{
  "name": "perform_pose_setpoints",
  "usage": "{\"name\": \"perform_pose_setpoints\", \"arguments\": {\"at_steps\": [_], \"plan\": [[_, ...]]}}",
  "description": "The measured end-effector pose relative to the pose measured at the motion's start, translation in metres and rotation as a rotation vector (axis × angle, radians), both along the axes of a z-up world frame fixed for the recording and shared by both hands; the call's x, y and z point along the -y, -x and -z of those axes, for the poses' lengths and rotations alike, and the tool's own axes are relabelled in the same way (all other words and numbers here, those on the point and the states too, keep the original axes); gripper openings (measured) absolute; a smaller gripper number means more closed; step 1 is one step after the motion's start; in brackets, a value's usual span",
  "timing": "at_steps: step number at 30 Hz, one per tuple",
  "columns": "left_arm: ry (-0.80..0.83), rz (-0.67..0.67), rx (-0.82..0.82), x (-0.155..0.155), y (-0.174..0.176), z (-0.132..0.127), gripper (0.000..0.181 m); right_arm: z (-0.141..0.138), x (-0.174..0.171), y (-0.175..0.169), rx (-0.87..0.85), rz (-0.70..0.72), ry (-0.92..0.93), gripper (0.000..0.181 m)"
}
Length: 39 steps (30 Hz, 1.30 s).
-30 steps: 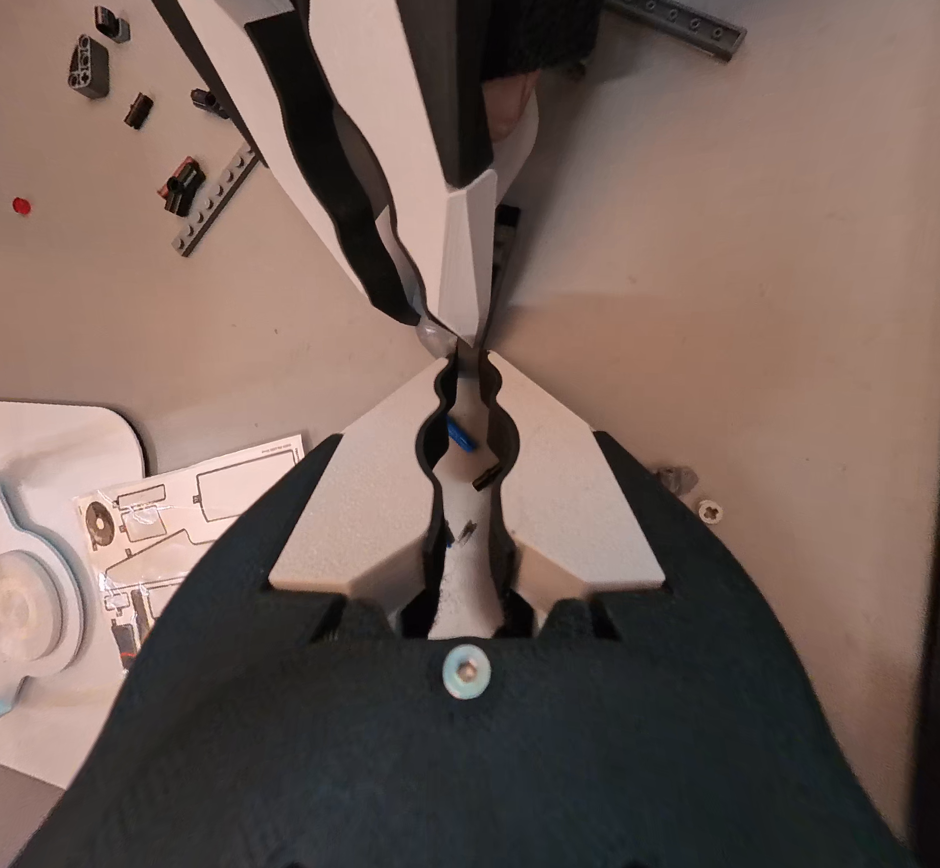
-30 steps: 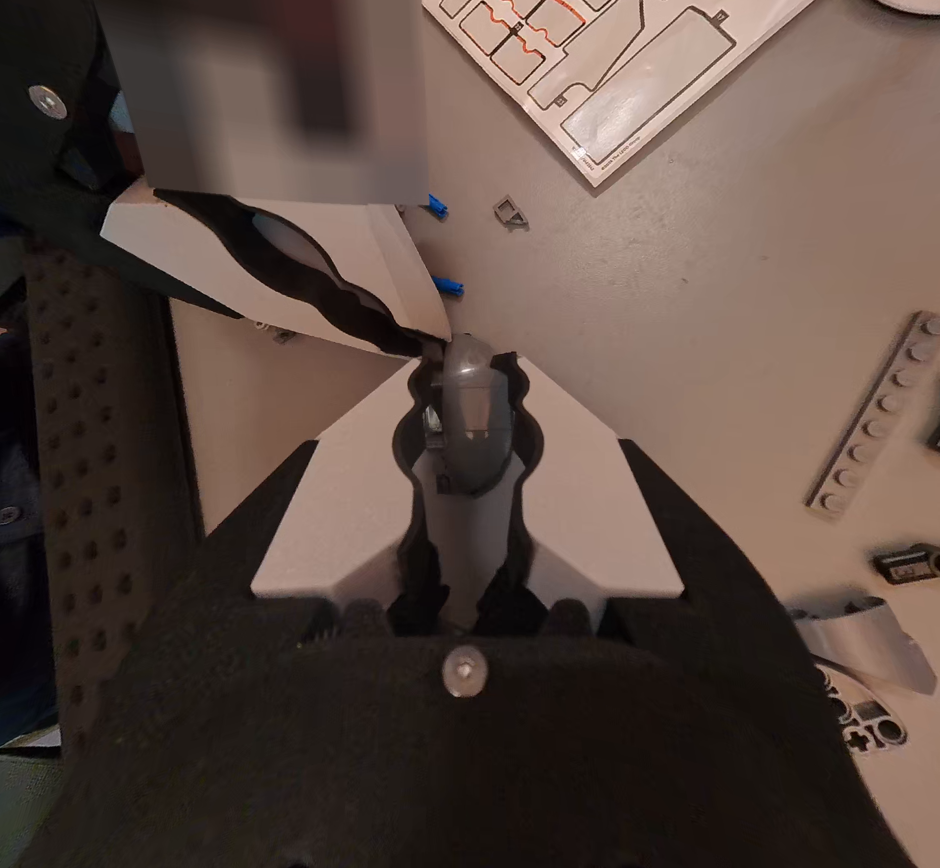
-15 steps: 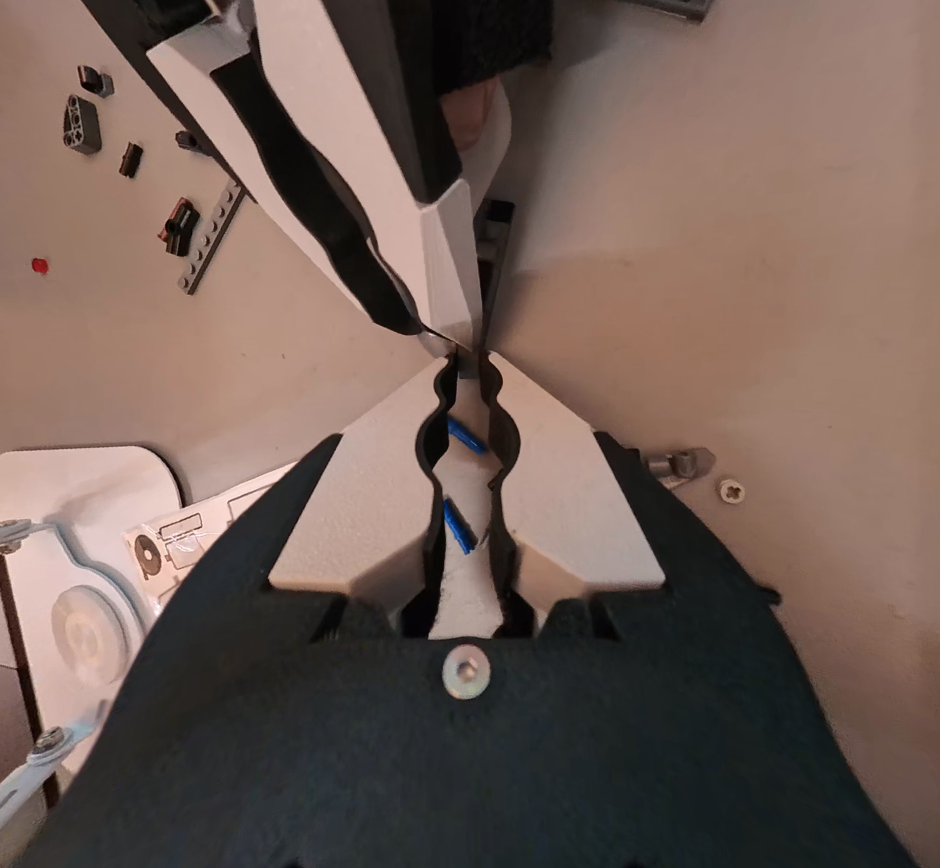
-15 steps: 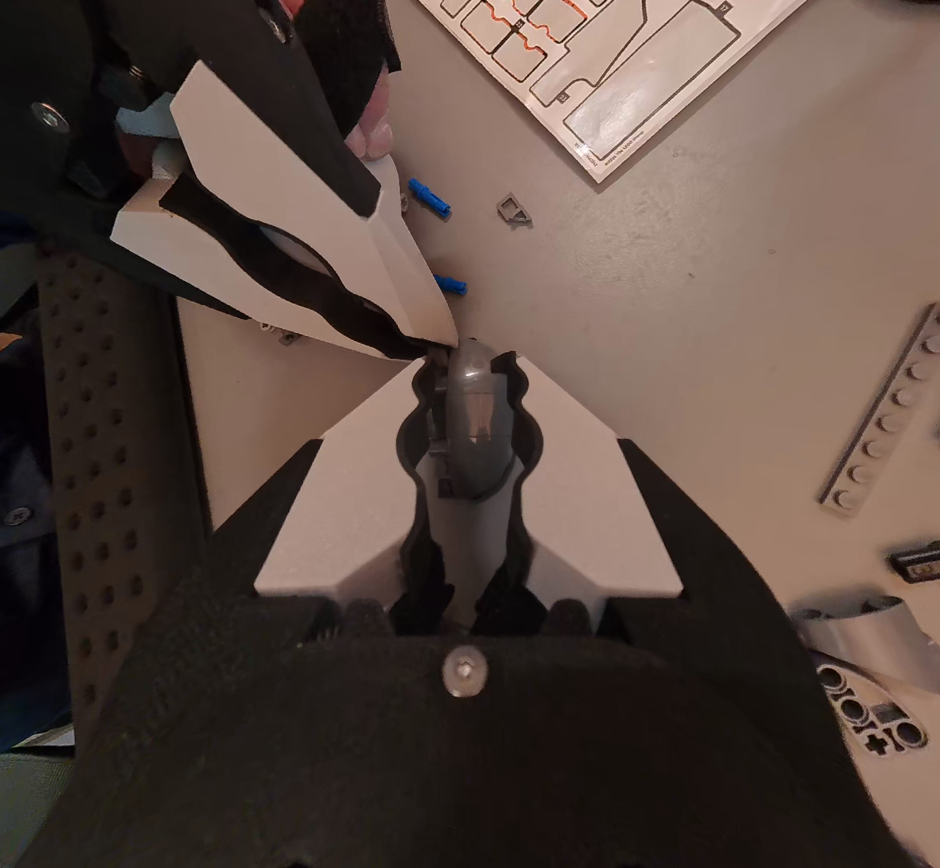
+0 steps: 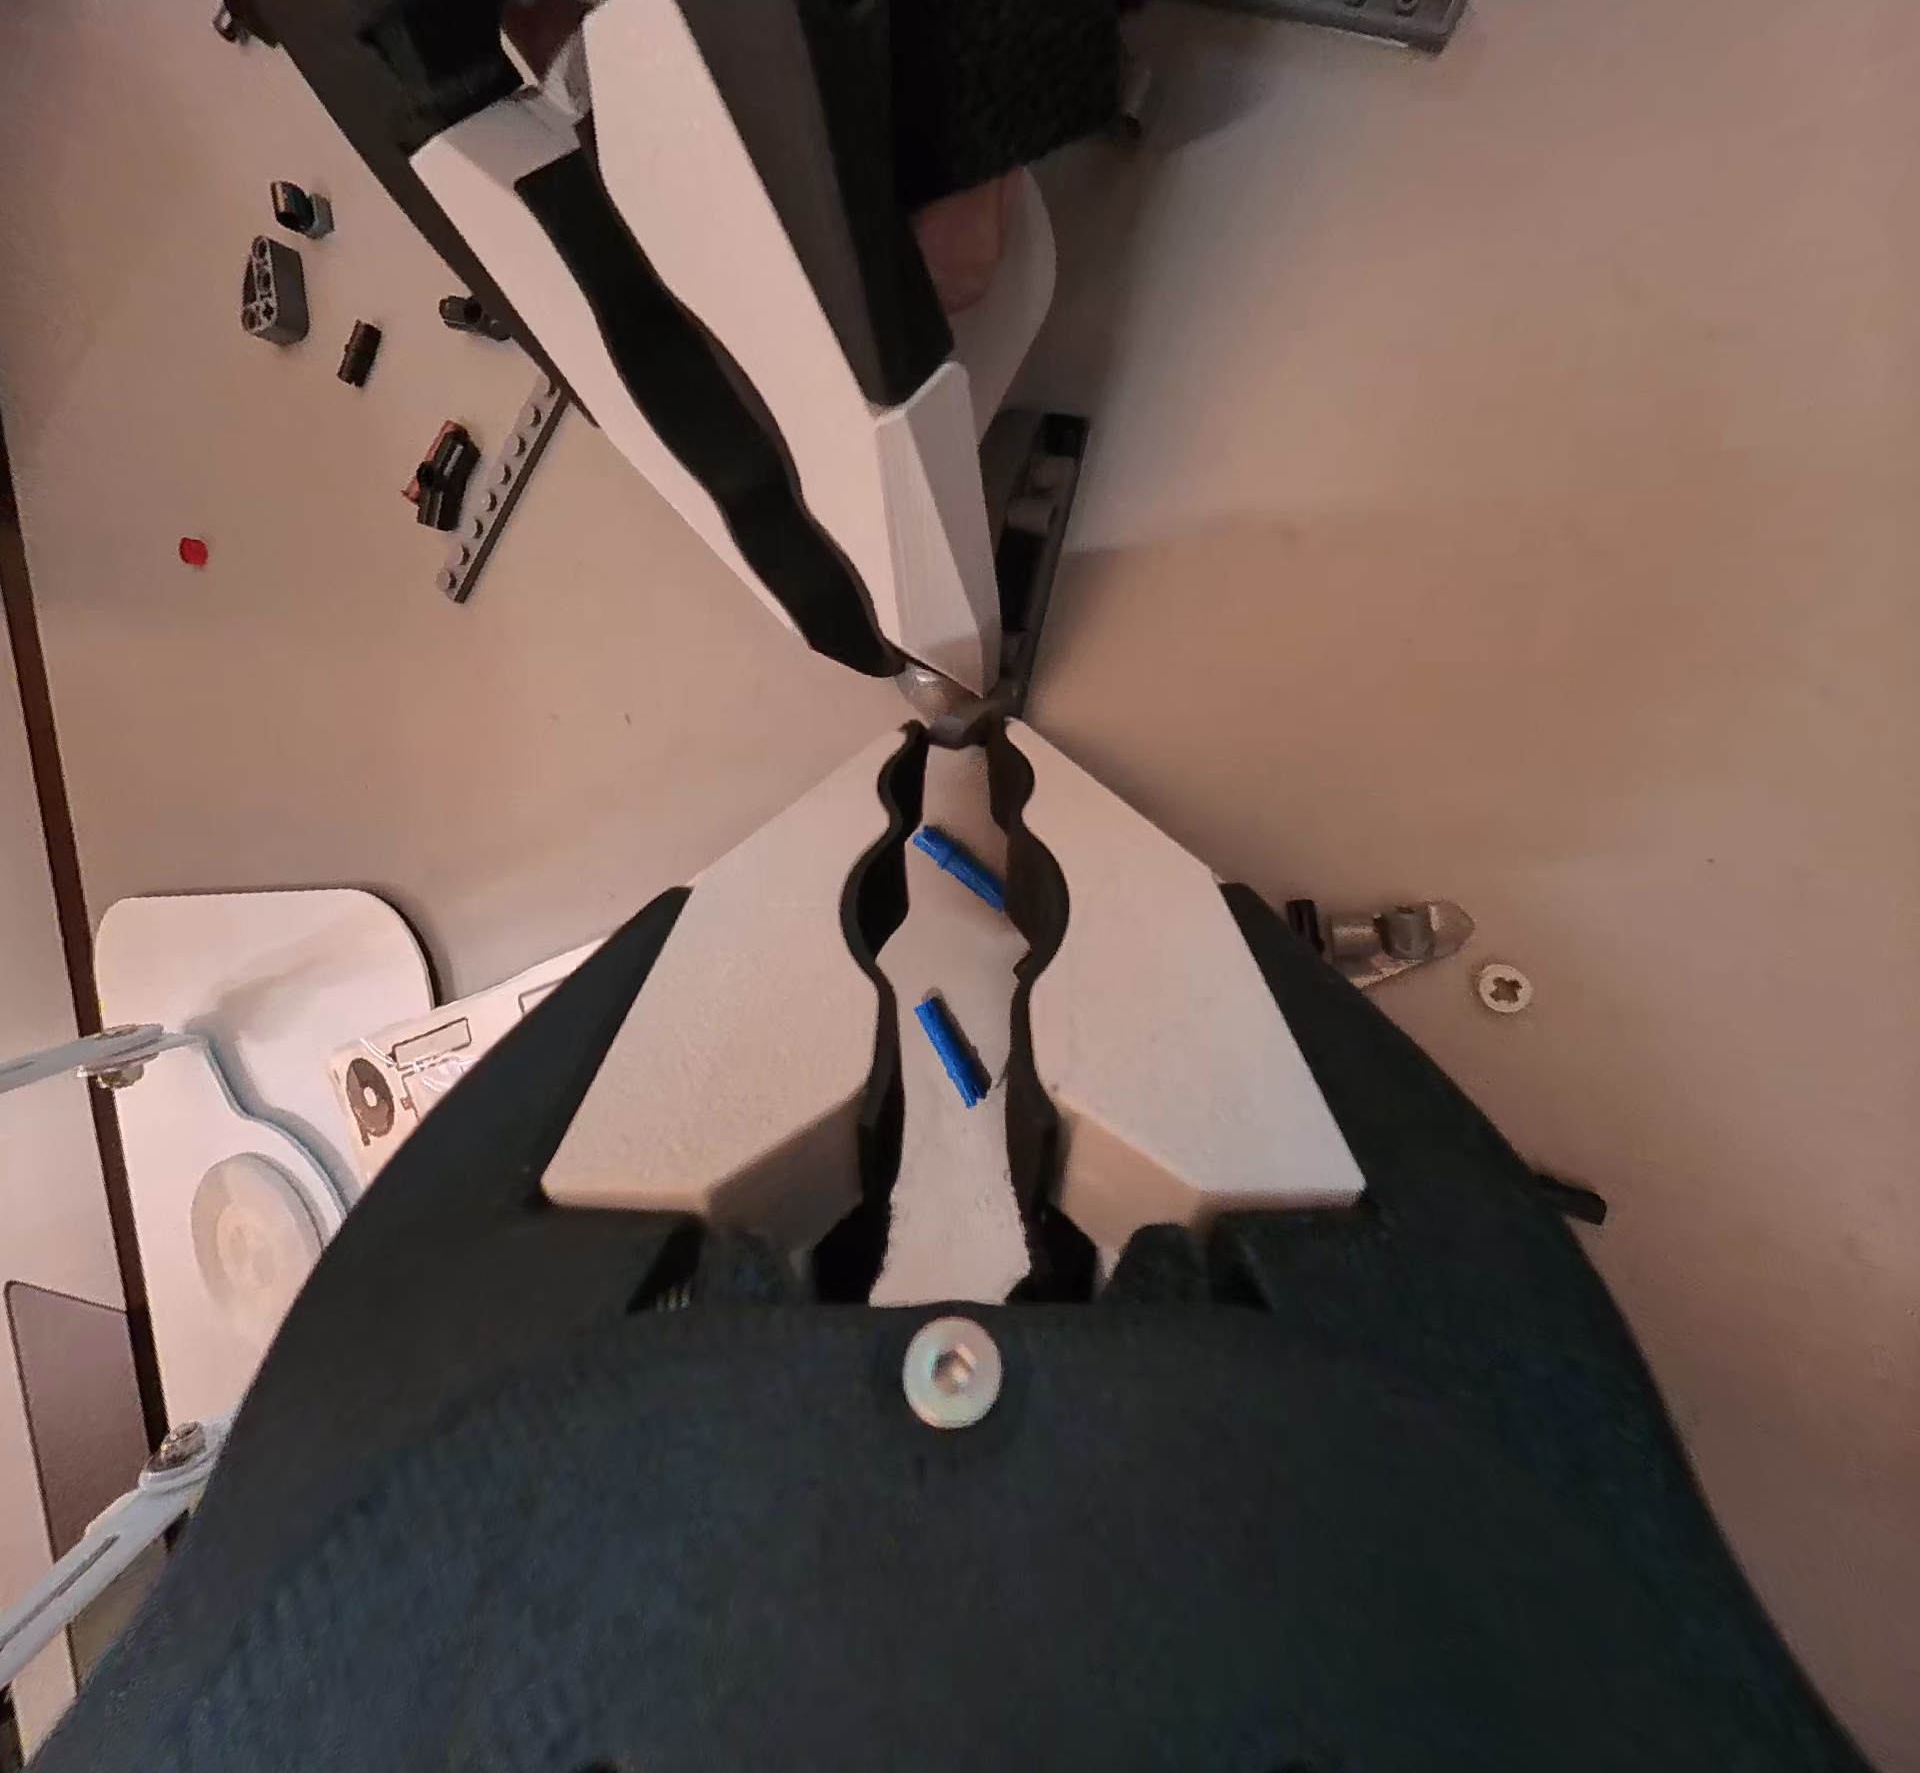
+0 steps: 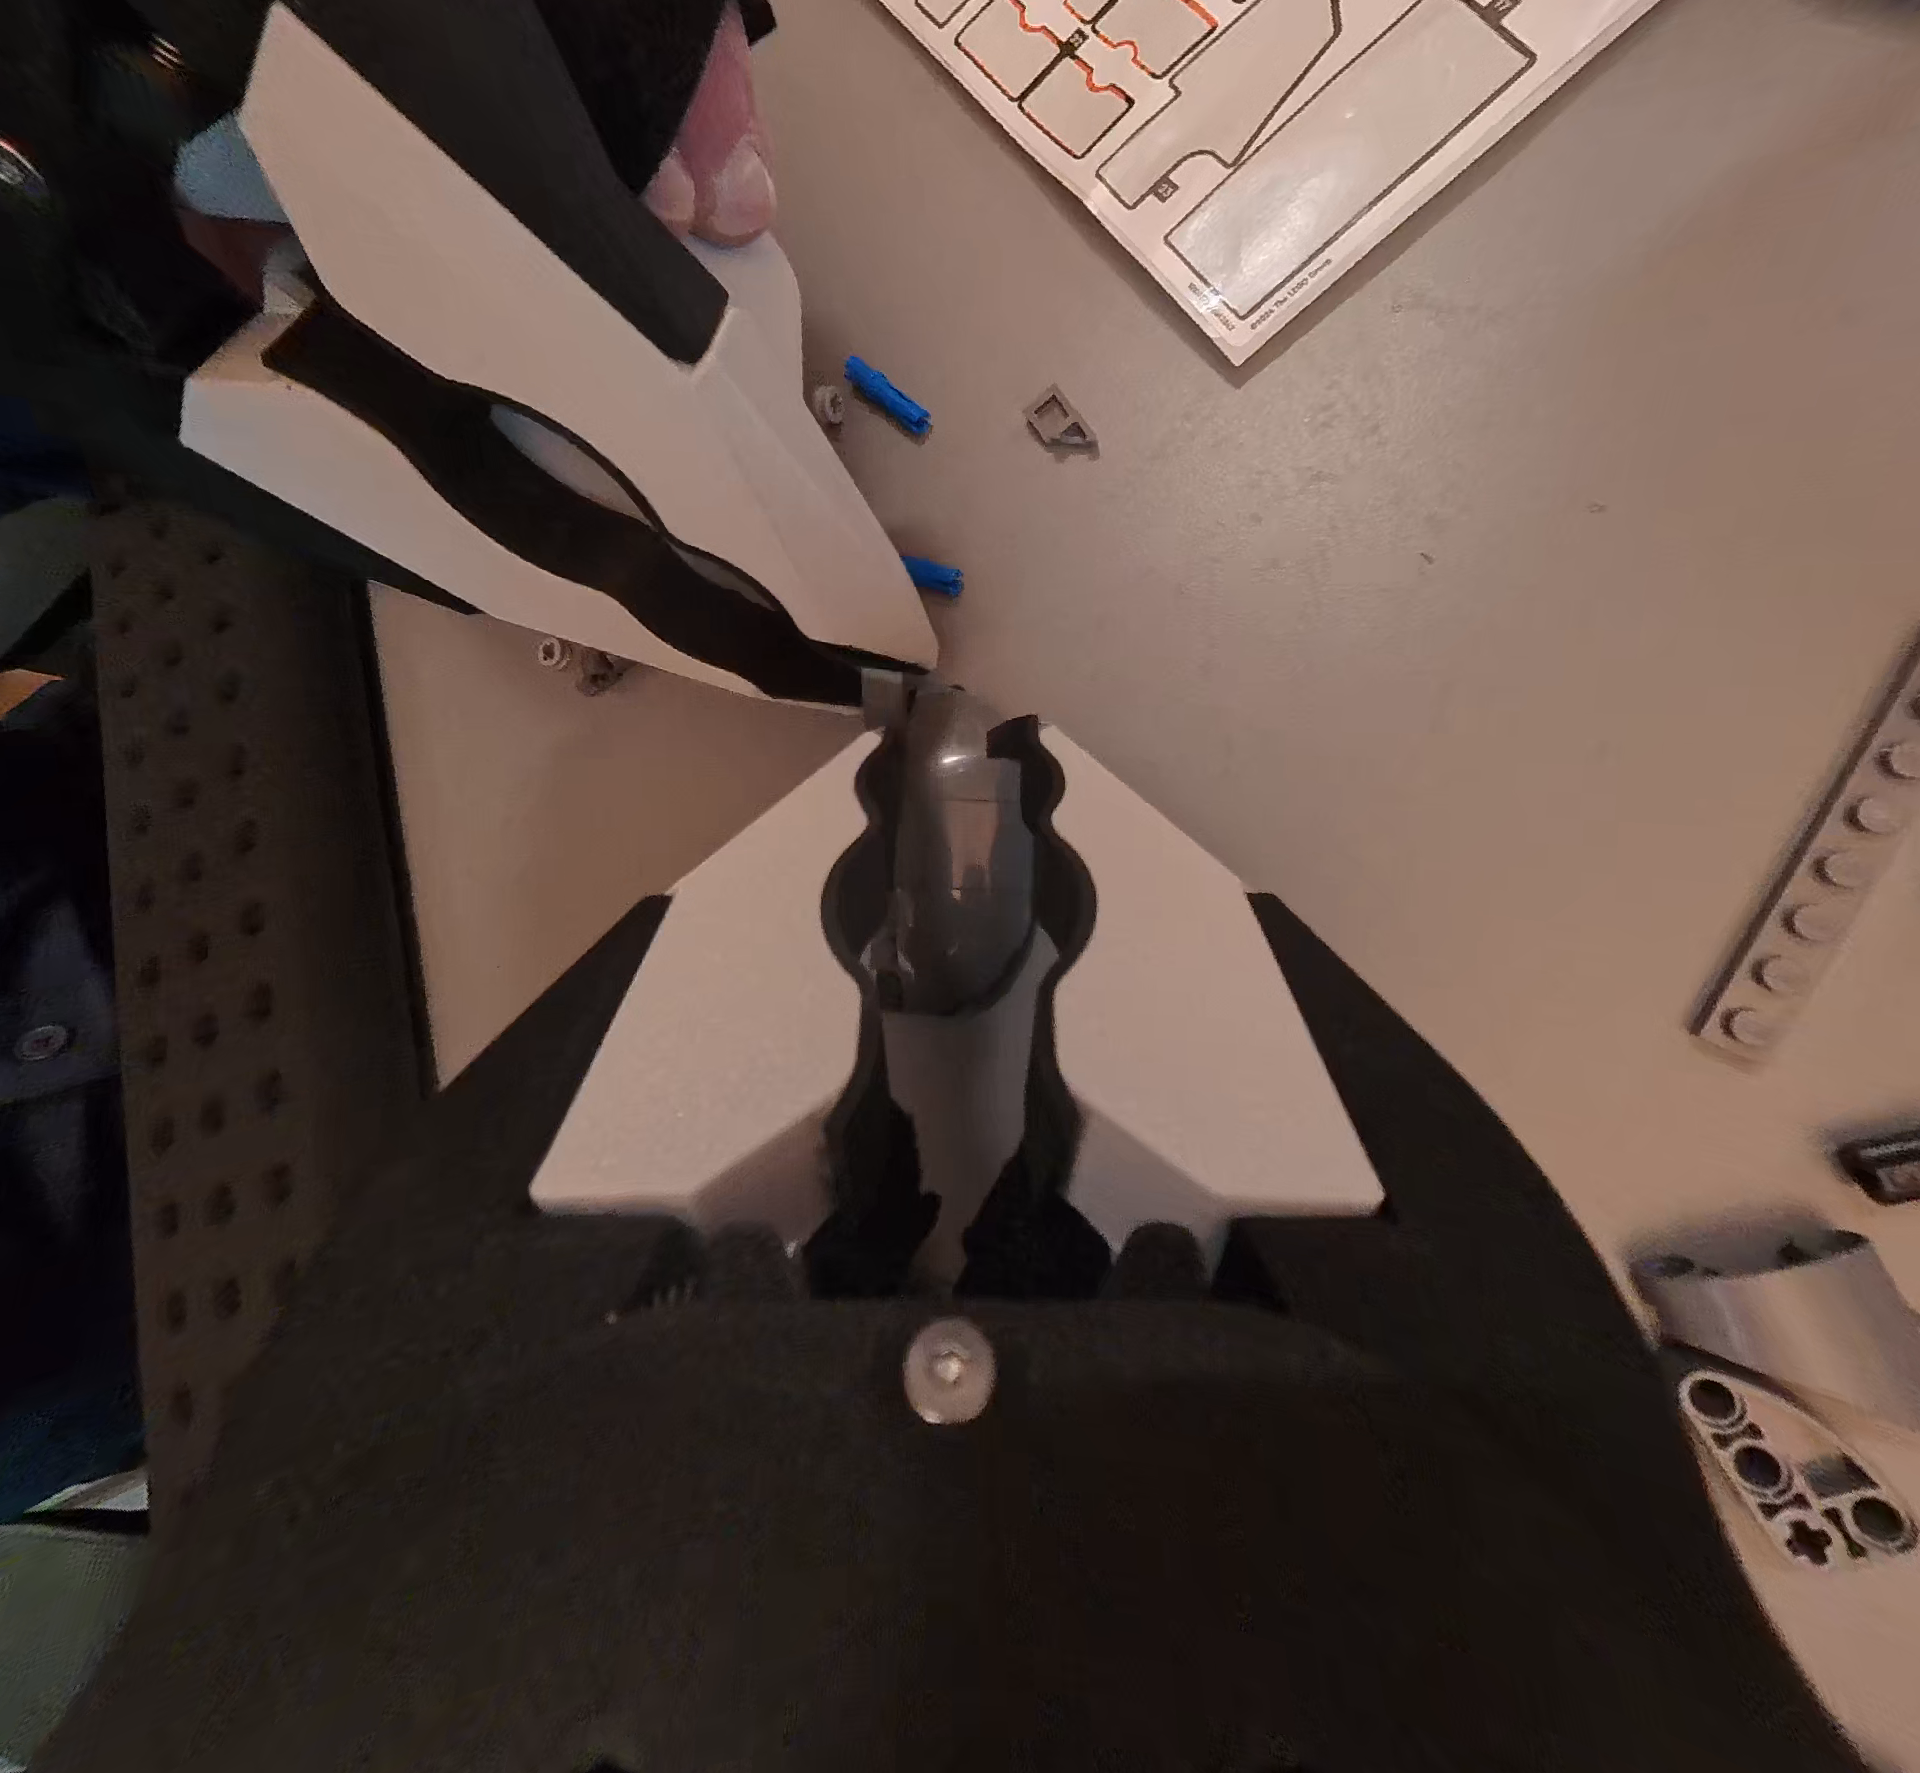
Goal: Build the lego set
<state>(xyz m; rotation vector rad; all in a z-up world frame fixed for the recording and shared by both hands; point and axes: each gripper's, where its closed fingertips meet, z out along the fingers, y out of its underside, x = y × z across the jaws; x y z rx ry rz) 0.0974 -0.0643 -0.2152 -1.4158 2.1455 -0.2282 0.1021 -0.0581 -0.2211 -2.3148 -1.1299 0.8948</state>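
Holding the dark grey curved piece [image 6: 961, 850] in our right gripper [image 6: 951, 736], we are pinching a small grey part [image 6: 883, 684] against it with the left gripper [image 5: 961, 736] — misalignment risks dropping it.

Blue pins [image 5: 957, 867] lie below; table [image 5: 1455, 580] rightward bare

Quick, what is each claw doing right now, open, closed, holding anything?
Left claw: closed on a small light grey piece.
Right claw: closed on a curved dark grey plastic piece.
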Motion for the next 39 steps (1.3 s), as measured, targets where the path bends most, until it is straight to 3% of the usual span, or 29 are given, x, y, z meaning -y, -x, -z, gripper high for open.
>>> {"name": "perform_pose_setpoints", "arguments": {"at_steps": [27,39], "plan": [[0.087,-0.057,-0.014,0.003,0.001,0.009,0.008,-0.001,0.013,-0.006,0.011,-0.061,0.034,0.027],[0.173,-0.05,-0.009,0.024,-0.006,0.008,0.007,-0.013,0.018,-0.016,-0.011,-0.077,0.014,0.028]]}}
